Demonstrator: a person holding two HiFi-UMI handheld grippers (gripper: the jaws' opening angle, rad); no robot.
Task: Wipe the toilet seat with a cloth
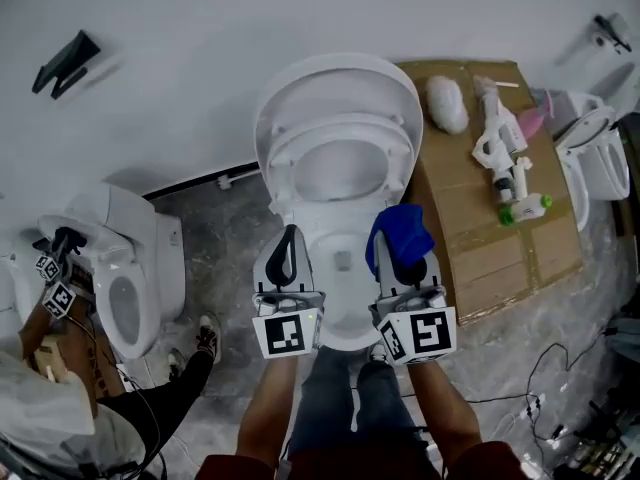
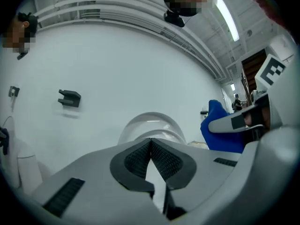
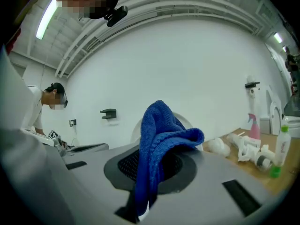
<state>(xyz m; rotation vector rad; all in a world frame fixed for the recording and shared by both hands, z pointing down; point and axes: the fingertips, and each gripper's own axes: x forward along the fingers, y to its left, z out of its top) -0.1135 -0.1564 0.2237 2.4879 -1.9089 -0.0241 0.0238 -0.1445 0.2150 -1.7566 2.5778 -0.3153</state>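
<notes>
The far white wall carries a black bracket (upper left). The floor is grey and mottled. A cardboard sheet lies right, a spare toilet stands left. The ceiling strip light is lit.

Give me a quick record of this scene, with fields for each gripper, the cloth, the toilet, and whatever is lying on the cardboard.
left gripper: shut, nothing between the jaws, held in front of the toilet
right gripper: shut on the blue cloth, level beside the left gripper
blue cloth: bunched between the jaws, flopping over their tips
toilet: white, lid and seat appear raised toward the wall
cardboard: right of the toilet; holds a white spray bottle, a green-capped bottle and a white bundle
</notes>
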